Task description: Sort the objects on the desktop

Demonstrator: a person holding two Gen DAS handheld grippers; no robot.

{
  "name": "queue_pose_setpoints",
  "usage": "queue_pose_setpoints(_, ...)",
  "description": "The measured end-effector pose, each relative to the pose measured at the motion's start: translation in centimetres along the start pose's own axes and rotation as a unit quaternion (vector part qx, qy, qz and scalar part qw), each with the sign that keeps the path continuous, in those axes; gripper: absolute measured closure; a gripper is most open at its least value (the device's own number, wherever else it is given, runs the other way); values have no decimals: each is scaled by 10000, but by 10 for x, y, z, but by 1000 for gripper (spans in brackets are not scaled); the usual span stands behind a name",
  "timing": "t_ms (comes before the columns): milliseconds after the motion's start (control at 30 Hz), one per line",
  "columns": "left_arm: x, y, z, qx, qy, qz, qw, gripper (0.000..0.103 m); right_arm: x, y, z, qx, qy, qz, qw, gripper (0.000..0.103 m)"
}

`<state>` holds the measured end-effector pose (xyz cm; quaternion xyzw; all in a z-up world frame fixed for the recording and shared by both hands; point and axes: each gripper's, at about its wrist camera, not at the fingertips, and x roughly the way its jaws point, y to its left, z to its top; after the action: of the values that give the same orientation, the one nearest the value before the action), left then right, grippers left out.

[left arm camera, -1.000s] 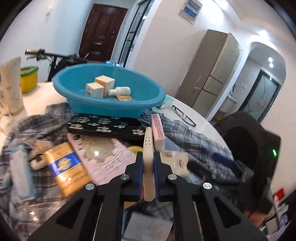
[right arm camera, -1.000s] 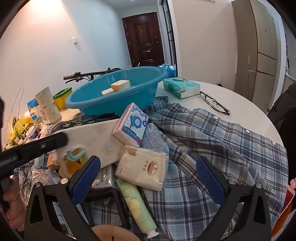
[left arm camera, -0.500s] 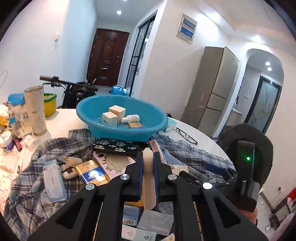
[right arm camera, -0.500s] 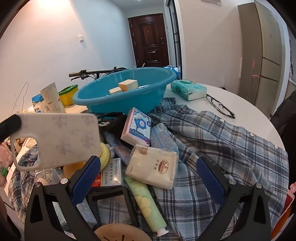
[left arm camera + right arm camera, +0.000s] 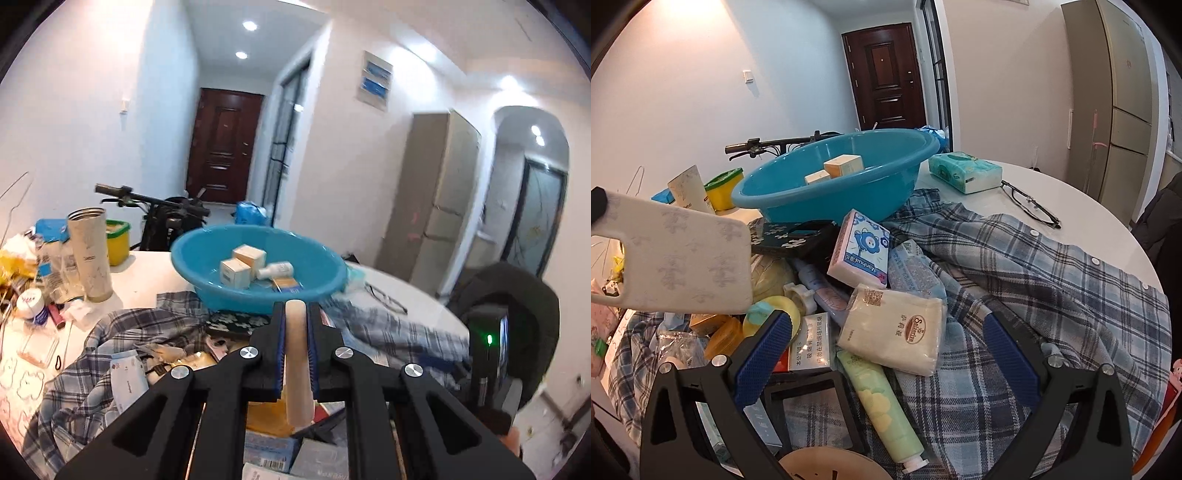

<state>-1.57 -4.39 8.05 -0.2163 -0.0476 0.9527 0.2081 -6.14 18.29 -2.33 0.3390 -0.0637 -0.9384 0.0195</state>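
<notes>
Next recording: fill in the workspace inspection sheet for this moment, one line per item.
Surface: round white table, largely draped by a plaid shirt.
Job's things: blue basin holding small boxes and a bottle; cream phone case lifted above the pile.
Clutter: tissue packs, cigarette box, green tube, dark phone case, glasses, cup, jars.
Grippers: left claw shut on the phone case's edge; right claw open, empty, above the pile.
Cables: nothing seen.
Surroundings: dark door, tall cabinet, bicycle handlebar behind the table.
</notes>
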Motion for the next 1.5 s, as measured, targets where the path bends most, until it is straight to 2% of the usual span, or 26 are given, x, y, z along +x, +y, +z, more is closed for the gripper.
queue_pose_setpoints(67,11,-2,-5,-16,371,-240,9990,92,0,0,0,9,-4,-8,10000,0)
queue_pose_setpoints(200,29,4,-18,-278,837,-556,9945,92,0,-2,0,79,18,-5,10000,0)
queue_pose_setpoints(467,40,2,-27,-359,1132,-746,9901,92,6,-1,-1,49,105,22,9999,0)
queue_pose_setpoints(767,75,-8,-45,-306,1649,-763,9829,91,13,5,-7,-81,222,68,9997,0)
queue_pose_setpoints(900,90,-9,-55,-223,1873,-488,9808,91,14,-1,-8,7,241,41,9997,0)
queue_pose_setpoints(967,93,-12,-57,-62,1890,-326,9814,70,15,-4,-8,60,248,17,9997,0)
queue_pose_setpoints(1000,93,-14,-58,30,1856,-292,9822,46,16,-6,-8,99,251,7,9996,0)
queue_pose_setpoints(1033,91,-18,-58,138,1765,-301,9837,35,16,-8,-8,150,262,5,9995,0)
queue_pose_setpoints(1100,89,-20,-57,214,1669,-208,9855,35,17,-13,-8,297,287,122,9991,4)
queue_pose_setpoints(1133,87,-17,-54,132,1587,-109,9872,35,18,-14,-8,387,336,257,9984,10)
queue_pose_setpoints(1167,86,-10,-50,-40,1501,-22,9887,35,19,-15,-8,489,406,440,9970,14)
queue_pose_setpoints(1300,77,21,-38,-626,1307,236,9892,35,25,-4,-11,767,696,1346,9855,15)
queue_pose_setpoints(1367,72,32,-35,-699,1196,485,9892,35,29,9,-14,650,824,1446,9839,15)
queue_pose_setpoints(1433,68,41,-33,-715,1116,661,9890,35,35,22,-18,567,924,1340,9850,16)
queue_pose_setpoints(1500,64,50,-33,-804,1077,686,9885,35,43,29,-20,612,1038,1153,9860,15)
